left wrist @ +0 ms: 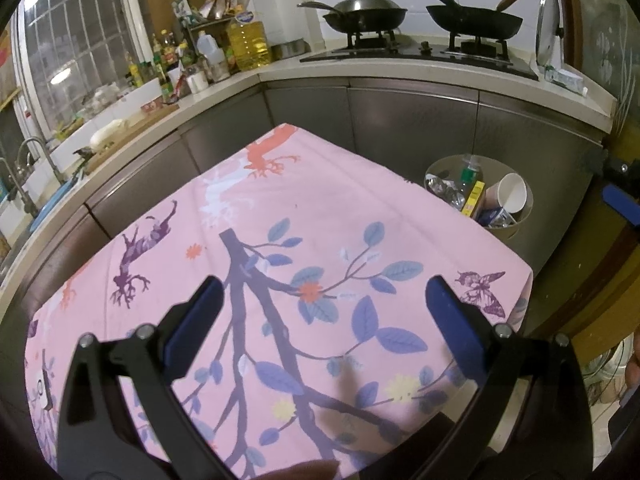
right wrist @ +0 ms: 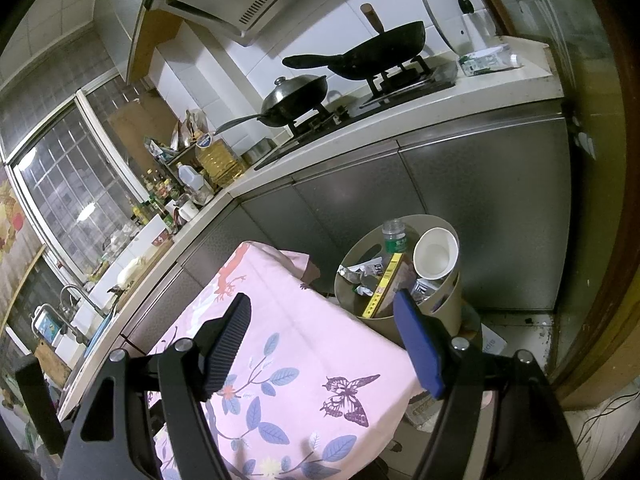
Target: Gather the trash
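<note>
A beige round bin [left wrist: 524, 220] [right wrist: 448, 300] stands on the floor past the table's far right corner. Inside it lie a white paper cup [left wrist: 512, 196] [right wrist: 435, 254], a clear plastic bottle [left wrist: 468, 174] [right wrist: 394, 236], a yellow box [left wrist: 474, 198] [right wrist: 386, 284] and crumpled wrappers [right wrist: 356, 274]. The table wears a pink floral cloth [left wrist: 320, 216] [right wrist: 288, 332] with no trash on it. My left gripper [left wrist: 324, 292] hangs open above the cloth, nothing between its blue pads. My right gripper [right wrist: 324, 308] is open too, over the table's right edge, short of the bin.
A kitchen counter [left wrist: 400, 70] wraps around behind the table, with two pans [left wrist: 364, 14] on a gas stove, an oil jug [left wrist: 248, 44], many bottles and a sink [left wrist: 24, 184] at the left. Grey cabinet doors [right wrist: 480, 208] stand behind the bin. A wooden door frame [right wrist: 600, 280] borders the right.
</note>
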